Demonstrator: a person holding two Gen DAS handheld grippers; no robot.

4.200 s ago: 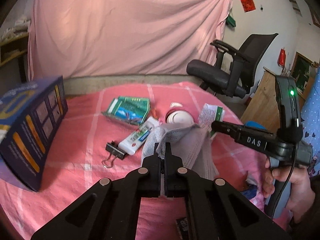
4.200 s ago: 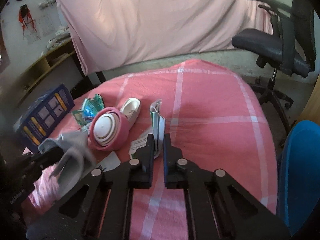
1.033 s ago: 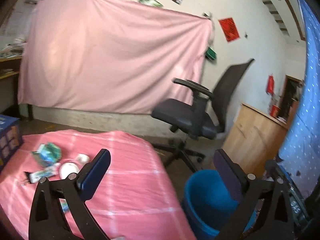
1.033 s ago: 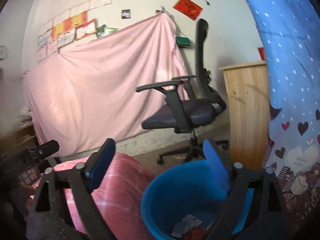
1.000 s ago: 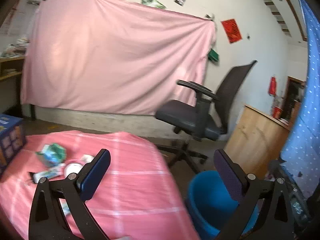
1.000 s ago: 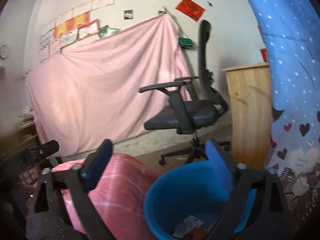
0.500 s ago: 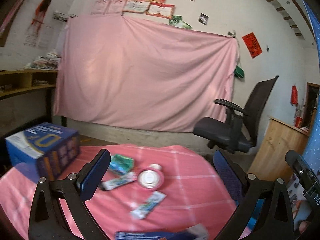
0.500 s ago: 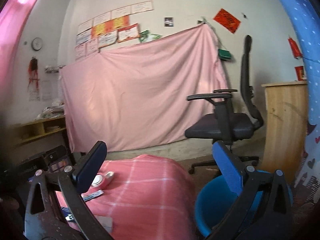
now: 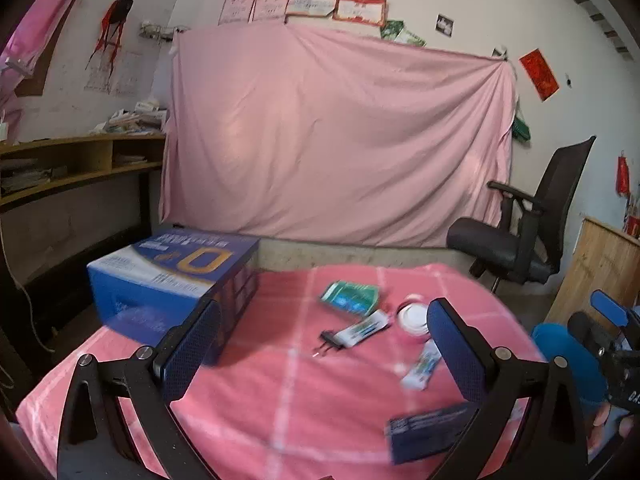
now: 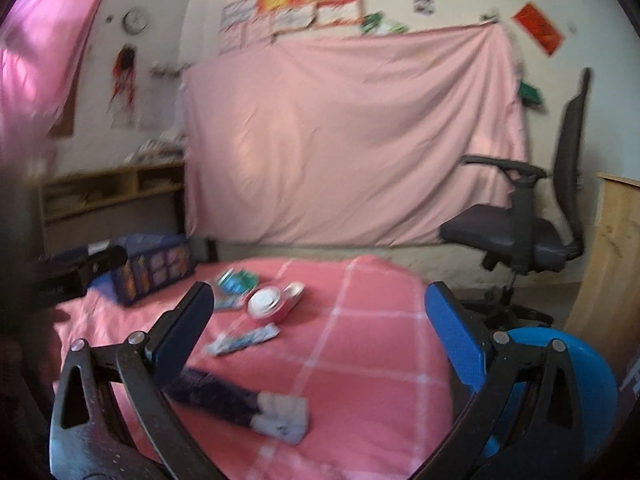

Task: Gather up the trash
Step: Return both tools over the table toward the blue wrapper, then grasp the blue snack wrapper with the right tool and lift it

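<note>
Pink tablecloth: wrapper beyond both jaws, wide apart, empty.

Your two views are lit by soft, even daylight with a pink tint; you see no hard shadows. The pink curtain carries a mild bright patch near its middle. In your left wrist view the far wall is sharp, but the items on the pink tablecloth are smeared by motion. Your right wrist view is blurred almost everywhere, also the wall papers. Both pictures bend strongly at the borders and go dark in the corners, and a pink haze covers the upper left of each one
</note>
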